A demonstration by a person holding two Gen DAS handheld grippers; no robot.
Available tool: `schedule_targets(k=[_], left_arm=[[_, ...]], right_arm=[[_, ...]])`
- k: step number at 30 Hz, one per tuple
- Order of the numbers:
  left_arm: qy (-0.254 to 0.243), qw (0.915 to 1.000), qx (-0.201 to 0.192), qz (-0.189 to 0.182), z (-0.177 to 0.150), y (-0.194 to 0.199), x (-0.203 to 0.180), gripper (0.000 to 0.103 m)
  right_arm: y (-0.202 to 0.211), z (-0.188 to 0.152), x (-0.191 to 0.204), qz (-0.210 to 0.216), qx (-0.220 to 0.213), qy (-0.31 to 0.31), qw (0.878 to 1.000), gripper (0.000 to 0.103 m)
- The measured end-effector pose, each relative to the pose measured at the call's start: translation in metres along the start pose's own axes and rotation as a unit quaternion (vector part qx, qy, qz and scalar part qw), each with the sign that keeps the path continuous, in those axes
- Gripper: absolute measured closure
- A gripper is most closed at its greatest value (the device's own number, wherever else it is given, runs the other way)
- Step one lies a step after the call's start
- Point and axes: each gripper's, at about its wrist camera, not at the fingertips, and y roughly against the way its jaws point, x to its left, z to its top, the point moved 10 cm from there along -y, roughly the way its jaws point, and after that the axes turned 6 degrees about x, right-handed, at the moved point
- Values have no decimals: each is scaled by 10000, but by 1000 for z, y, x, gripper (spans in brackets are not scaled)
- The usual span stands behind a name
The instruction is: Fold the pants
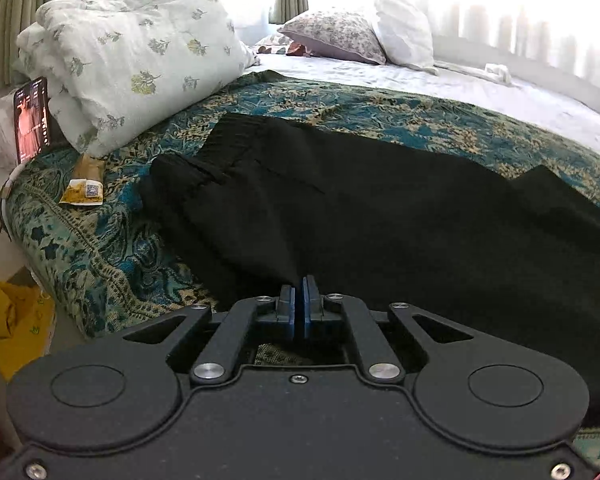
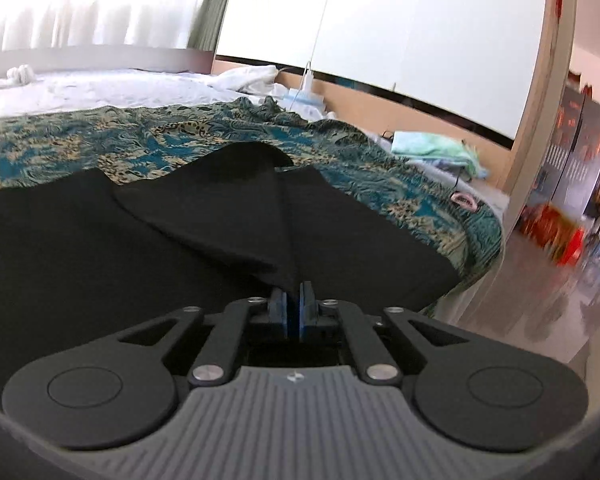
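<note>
Both tools tilt down toward the bed. The left gripper (image 1: 299,280) has its blue jaws pinched on the near edge of the black fabric pants (image 1: 340,200), which lie spread over the teal-and-gold patterned bedspread (image 1: 100,256). The right gripper (image 2: 293,286) clamps a raised fold of the pants (image 2: 220,216), tenting it upward. The pants run out of both views. Only the left view shows the floral folded quilt (image 1: 140,52); only the right shows the blurred doorway.
</note>
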Motion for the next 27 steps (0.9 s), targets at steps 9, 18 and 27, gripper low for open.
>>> schedule_targets(k=[9,18,27], left_arm=[[-74,9999,-7,84,0,-2,-1,96],[-110,9998,38,187,1,-2,-1,95],[-231,9993,54,297,1,-4,-1,95]], right_arm=[[-27,6,-47,-178,34,-477,9987,76],[-49,9,-110,-563,190,-1360,9889,72],[-69,-13,-192,-1190,698,-2455,9595,86]])
